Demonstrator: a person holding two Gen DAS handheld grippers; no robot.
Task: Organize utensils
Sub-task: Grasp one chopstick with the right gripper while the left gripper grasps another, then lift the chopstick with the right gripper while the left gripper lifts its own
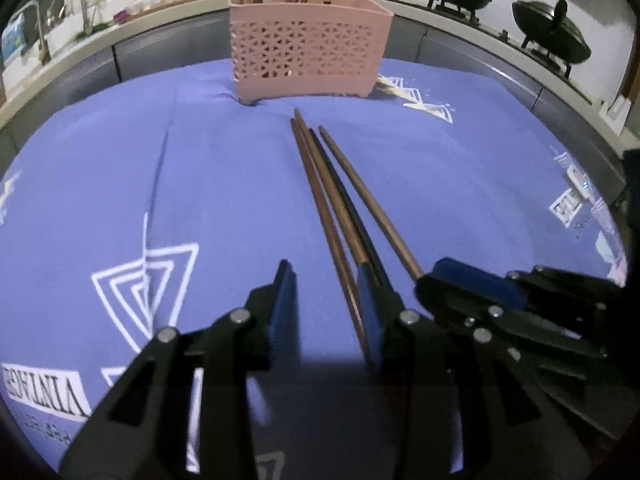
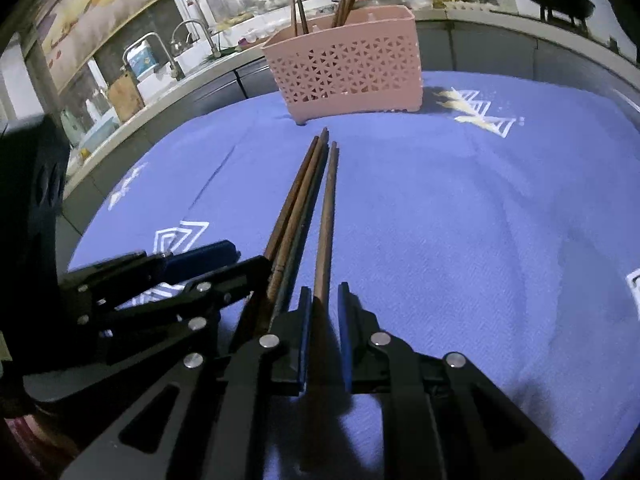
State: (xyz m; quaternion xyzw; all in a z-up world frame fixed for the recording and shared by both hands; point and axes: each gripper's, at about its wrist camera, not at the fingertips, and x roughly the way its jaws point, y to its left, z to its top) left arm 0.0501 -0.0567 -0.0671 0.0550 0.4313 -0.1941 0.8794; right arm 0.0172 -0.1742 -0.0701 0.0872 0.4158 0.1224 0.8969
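Observation:
Several brown and dark chopsticks (image 1: 320, 176) lie side by side on the blue cloth (image 1: 208, 168), tips toward a pink perforated utensil basket (image 1: 304, 48) that holds more chopsticks. My left gripper (image 1: 325, 284) stands open over their near ends, with the leftmost chopstick (image 1: 338, 276) between its fingers, close to the right one. In the right wrist view the rightmost chopstick (image 2: 326, 216) lies slightly apart from the others. My right gripper (image 2: 324, 300) straddles it with narrow jaws, and thin gaps show beside the pads. The two grippers sit close together.
The basket (image 2: 344, 64) stands at the cloth's far edge. Behind it runs a counter with a sink and faucet (image 2: 192, 28), and black woks (image 1: 552, 36) sit on a stove at the right. White triangle prints (image 1: 148, 280) mark the cloth.

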